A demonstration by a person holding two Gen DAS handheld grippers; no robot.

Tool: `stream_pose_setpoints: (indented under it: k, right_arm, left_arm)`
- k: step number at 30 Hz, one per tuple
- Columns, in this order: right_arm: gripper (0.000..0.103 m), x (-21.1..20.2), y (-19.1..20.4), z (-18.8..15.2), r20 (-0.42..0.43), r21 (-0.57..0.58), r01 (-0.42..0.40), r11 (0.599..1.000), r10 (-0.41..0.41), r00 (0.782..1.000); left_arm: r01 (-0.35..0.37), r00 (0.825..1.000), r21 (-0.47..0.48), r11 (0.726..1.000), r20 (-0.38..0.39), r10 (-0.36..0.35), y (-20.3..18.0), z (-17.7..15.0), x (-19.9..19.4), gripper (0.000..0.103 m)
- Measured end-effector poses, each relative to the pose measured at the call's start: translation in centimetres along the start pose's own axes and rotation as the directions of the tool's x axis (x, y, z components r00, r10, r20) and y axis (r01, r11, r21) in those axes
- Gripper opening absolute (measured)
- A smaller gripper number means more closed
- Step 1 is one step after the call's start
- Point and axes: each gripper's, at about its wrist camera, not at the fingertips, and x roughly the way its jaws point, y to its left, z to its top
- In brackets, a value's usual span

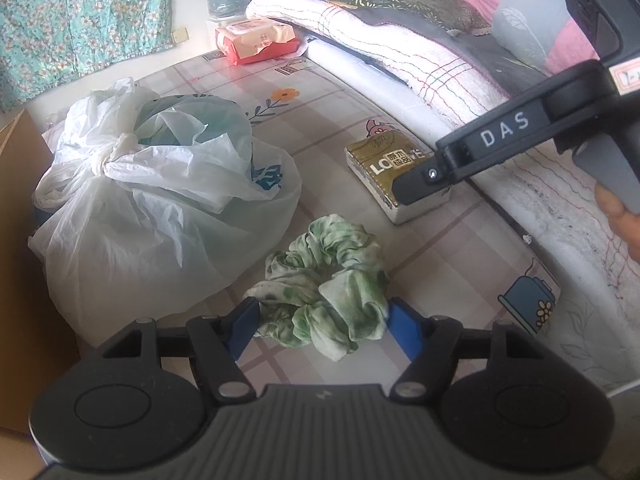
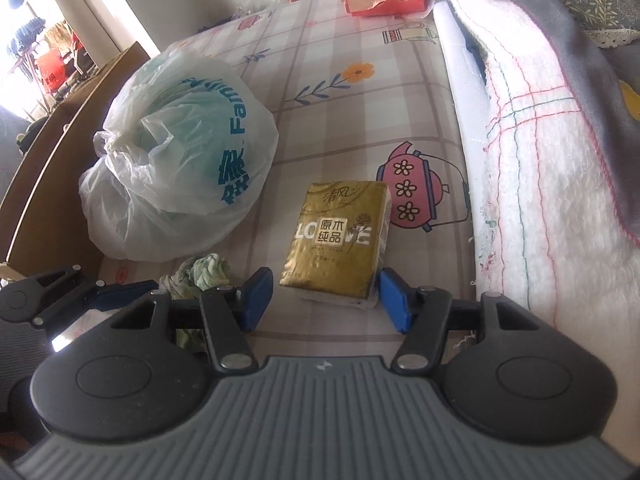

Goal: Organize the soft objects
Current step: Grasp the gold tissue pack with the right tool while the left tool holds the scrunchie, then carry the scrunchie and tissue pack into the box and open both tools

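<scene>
**Two grippers over a checked bedsheet**

Checked bedsheet (image 1: 336, 92) printed with teapots and flowers covers the mattress, and everything sits on it. Along its far side lies a folded white blanket (image 1: 400, 52) with thin coloured lines, with pillows beyond it; a floral curtain (image 1: 80, 12) hangs at the back wall.

The left gripper (image 1: 324, 326) is low over the sheet, its blue fingers (image 1: 244, 326) spread apart on either side of a green-and-white scrunchie (image 1: 324, 276). The near edge of the scrunchie lies between the pads — both seem to brush the fabric, though nothing is squeezed. Just beside the scrunchie, to the left in that view, sits a knotted white plastic bag (image 1: 152, 208) with blue lettering, bulging with something pale green.

The right gripper (image 2: 326, 300) is likewise spread wide, its fingers (image 2: 394, 300) flanking the near end of a gold tissue pack (image 2: 340, 240) that lies flat on the sheet — a gap shows on each side, so there is no contact. From the left wrist view, the side of the right gripper crosses in front of that same pack, with part of the person's hand (image 1: 620, 220) at the frame edge.

A red-and-white wet-wipe pack (image 1: 256, 40) rests at the far end of the bed, well apart from the rest. A brown wooden bed rail (image 2: 76, 128) runs behind the bag.
</scene>
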Motion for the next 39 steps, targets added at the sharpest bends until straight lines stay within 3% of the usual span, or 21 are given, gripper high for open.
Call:
stream_pose_setpoints:
  k: [2, 4, 8, 14, 17, 19, 24, 39]
  right_arm:
    - [0.062, -1.0, -0.1, 0.3, 0.028, 0.017, -0.009, 1.0, 0.008, 1.0]
    - [0.073, -1.7, -0.3, 0.8, 0.064, 0.036, -0.014, 0.999, 0.012, 0.998]
    - [0.077, -1.3, -1.2, 2.5, 0.123, 0.096, 0.004, 0.995, -0.016, 0.992]
    - [0.077, 2.6, -1.9, 2.8, 0.053, 0.154, 0.036, 0.987, -0.044, 0.998]
    - [0.067, 2.5, -1.0, 1.8, 0.077, 0.109, 0.059, 0.992, -0.068, 0.995]
    - [0.054, 2.3, -0.7, 1.0, 0.078, 0.103, 0.05, 0.993, -0.059, 0.995]
    - [0.052, 1.5, -0.3, -1.3, 0.07, 0.137, -0.022, 0.99, 0.013, 0.997]
    - [0.047, 0.7, 0.2, -3.5, 0.084, 0.185, -0.102, 0.978, 0.087, 0.993]
  left_arm:
    - [0.006, 1.0, 0.0, 1.0, 0.006, -0.006, 0.0, 0.0, -0.2, 0.072]
    - [0.011, 1.0, -0.001, 1.0, 0.014, -0.011, 0.1, 0.0, -0.4, 0.072]
    - [0.015, 1.0, 0.002, 1.0, 0.024, -0.015, 0.2, 0.1, -0.8, 0.072]
    - [0.02, 0.998, 0.007, 1.0, 0.054, -0.021, 0.4, 0.0, -1.5, 0.077]
    - [0.002, 0.998, 0.025, 1.0, 0.057, -0.003, 0.4, 0.0, -1.3, 0.078]
    - [-0.002, 0.999, 0.026, 1.0, 0.046, 0.001, 0.3, 0.1, -0.9, 0.078]
    - [-0.005, 1.0, 0.023, 1.0, 0.025, 0.004, -0.2, 0.4, 0.3, 0.077]
    - [-0.028, 1.0, 0.044, 0.999, 0.007, 0.027, -0.6, 0.6, 1.2, 0.036]
